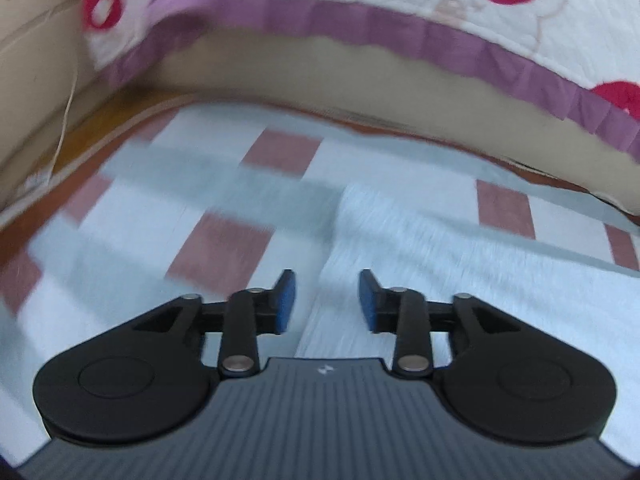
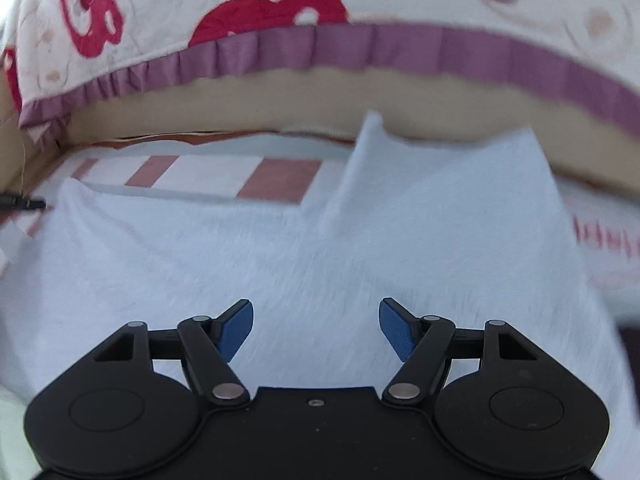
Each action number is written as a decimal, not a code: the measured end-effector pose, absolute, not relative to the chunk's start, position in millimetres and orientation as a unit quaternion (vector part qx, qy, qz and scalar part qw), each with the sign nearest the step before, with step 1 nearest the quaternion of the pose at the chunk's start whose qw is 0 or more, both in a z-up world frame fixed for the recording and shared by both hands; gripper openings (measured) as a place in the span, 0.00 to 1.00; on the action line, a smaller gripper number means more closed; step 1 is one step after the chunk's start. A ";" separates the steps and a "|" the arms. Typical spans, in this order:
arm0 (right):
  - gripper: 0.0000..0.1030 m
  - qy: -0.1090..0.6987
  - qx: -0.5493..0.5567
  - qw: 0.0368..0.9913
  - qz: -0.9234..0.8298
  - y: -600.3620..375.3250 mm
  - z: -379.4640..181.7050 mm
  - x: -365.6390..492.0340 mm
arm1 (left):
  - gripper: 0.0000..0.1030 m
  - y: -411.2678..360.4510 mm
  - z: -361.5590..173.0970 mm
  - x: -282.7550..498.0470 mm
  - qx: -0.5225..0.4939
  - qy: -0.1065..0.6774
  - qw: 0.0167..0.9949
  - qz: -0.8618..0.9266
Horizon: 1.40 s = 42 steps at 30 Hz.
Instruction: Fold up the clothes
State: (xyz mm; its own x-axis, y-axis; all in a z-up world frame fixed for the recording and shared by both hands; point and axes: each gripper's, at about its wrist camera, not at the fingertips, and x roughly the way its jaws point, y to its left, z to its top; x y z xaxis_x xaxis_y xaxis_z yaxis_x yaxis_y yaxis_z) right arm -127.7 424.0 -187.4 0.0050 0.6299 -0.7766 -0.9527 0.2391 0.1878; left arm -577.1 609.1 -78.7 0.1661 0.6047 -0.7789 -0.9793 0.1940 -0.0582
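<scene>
Both grippers hang over a pale blue garment (image 2: 280, 248) spread on a checked sheet (image 1: 224, 248), in front of a quilt (image 2: 360, 52) with a purple frill. The left gripper (image 1: 327, 300) is released, jaws apart with nothing between them, above the garment's left edge. The right gripper (image 2: 316, 328) is also released, jaws wide and empty, over the garment's middle. The step in hand appears to be the pause between folds: cloth let go, no new hold taken. A flap (image 2: 440, 168) stands raised at the far side, towards the quilt. The garment's long axis seems to run across the view, though blur prevents certainty. The next move probably calls for pinching an edge with each gripper.
</scene>
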 end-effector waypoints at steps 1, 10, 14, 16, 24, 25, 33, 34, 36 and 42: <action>0.72 0.409 -0.199 0.682 0.573 415.9 -189.3 -128.5 | 0.40 602.4 -77.8 -585.6 -0.305 0.316 0.704 0.558; 0.72 0.422 -0.215 0.723 0.502 332.6 -192.7 -106.4 | 0.48 548.7 -102.3 -639.1 -0.364 0.312 0.744 0.465; 0.76 0.394 -0.238 0.722 0.517 319.8 -197.2 -118.3 | 0.47 551.1 -111.5 -629.6 -0.366 0.310 0.755 0.447; 0.79 0.383 -0.248 0.720 0.523 315.7 -198.7 -123.6 | 0.27 553.3 -114.6 -624.7 -0.363 0.311 0.752 0.453; 0.81 0.375 -0.239 0.720 0.532 312.5 -198.1 -123.4 | 0.06 517.4 -95.4 -641.7 -0.336 0.279 0.760 0.481; 0.82 0.375 -0.240 0.719 0.533 312.2 -198.1 -123.0 | 0.06 516.4 -94.3 -639.9 -0.330 0.283 0.759 0.484; 0.85 0.385 -0.273 0.706 0.528 312.9 -195.8 -121.3 | 0.05 520.1 -104.7 -622.4 -0.273 0.363 0.726 0.517; 0.85 0.387 -0.277 0.705 0.526 308.4 -195.6 -118.7 | 0.01 517.8 -102.5 -621.2 -0.255 0.376 0.719 0.525; 0.85 0.383 -0.279 0.709 0.522 295.3 -196.0 -112.6 | 0.00 515.4 -102.8 -623.6 -0.206 0.420 0.691 0.551; 0.86 0.425 -0.244 0.729 0.478 265.4 -194.7 -85.5 | 0.02 521.0 -64.5 -642.2 -0.287 0.341 0.725 0.526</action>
State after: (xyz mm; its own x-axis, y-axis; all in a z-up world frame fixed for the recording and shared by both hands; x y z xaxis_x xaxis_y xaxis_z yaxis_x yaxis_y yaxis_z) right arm -85.5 265.4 -194.7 0.1816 0.4895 -0.8529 -0.9041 0.4243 0.0510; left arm -642.2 521.0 -64.5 0.2148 0.5665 -0.7956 -0.9575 0.2825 -0.0574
